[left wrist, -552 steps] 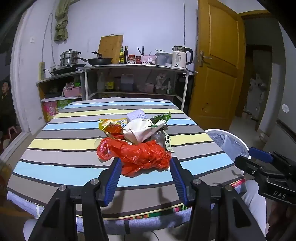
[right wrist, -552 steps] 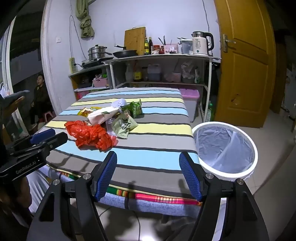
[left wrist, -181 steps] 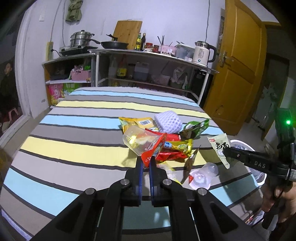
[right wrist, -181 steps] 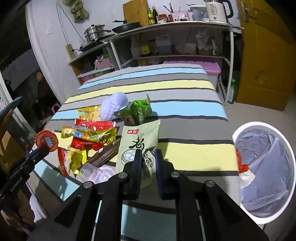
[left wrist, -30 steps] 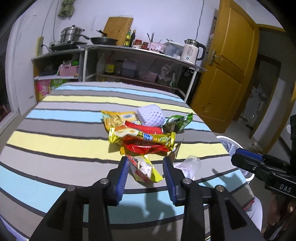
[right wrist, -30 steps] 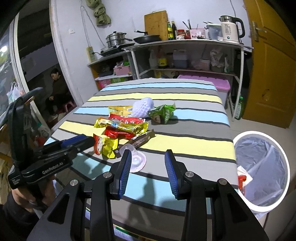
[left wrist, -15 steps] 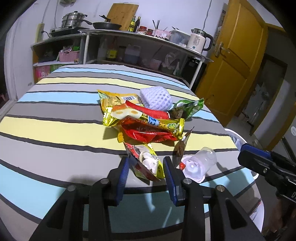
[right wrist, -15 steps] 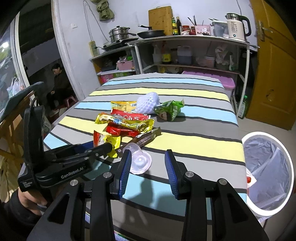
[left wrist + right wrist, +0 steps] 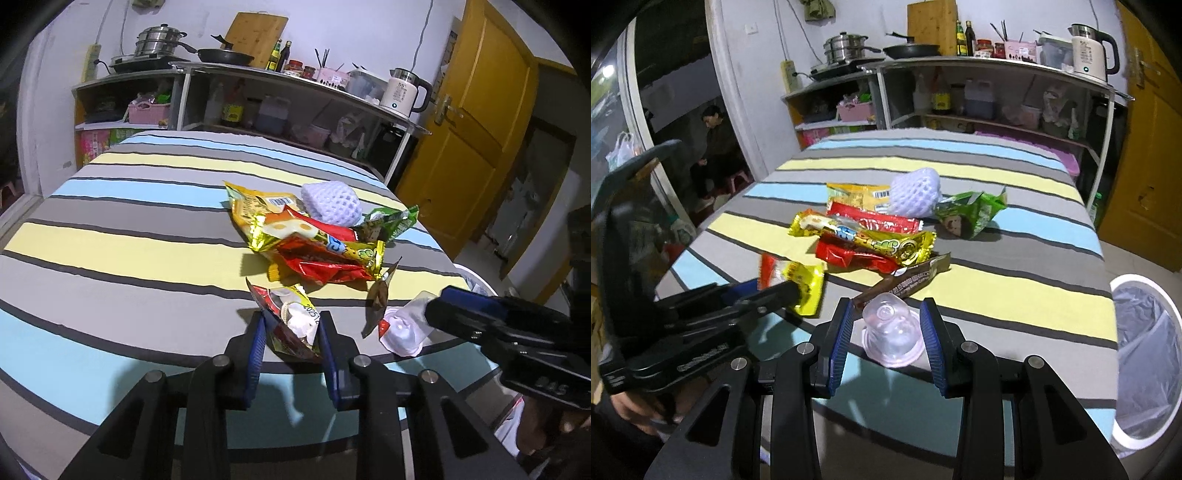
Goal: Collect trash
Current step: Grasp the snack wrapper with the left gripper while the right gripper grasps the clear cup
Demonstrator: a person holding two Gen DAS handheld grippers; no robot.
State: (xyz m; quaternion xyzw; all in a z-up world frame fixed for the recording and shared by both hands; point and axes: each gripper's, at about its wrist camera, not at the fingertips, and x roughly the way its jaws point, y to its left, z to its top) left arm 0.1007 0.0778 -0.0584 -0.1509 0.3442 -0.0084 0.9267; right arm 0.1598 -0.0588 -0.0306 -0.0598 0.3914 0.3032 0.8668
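A pile of snack wrappers (image 9: 314, 243) lies on the striped table (image 9: 122, 258), with a white foam net (image 9: 330, 203) and a green packet (image 9: 388, 227) behind it. My left gripper (image 9: 291, 332) is open, its fingers on either side of a red and yellow packet (image 9: 291, 321). My right gripper (image 9: 888, 325) is open around an upturned clear plastic cup (image 9: 890, 332). A brown wrapper (image 9: 908, 282) lies just beyond the cup. The white trash bin (image 9: 1145, 354) with a plastic liner stands on the floor at the right.
A shelf unit (image 9: 236, 96) with pots, bottles and a kettle (image 9: 402, 90) stands behind the table. A yellow door (image 9: 476, 140) is at the right. A person sits at the far left in the right wrist view (image 9: 713, 147).
Both grippers have moved forward and down. The left one now straddles the red and yellow packet and the right one straddles the clear cup. Both stay open.
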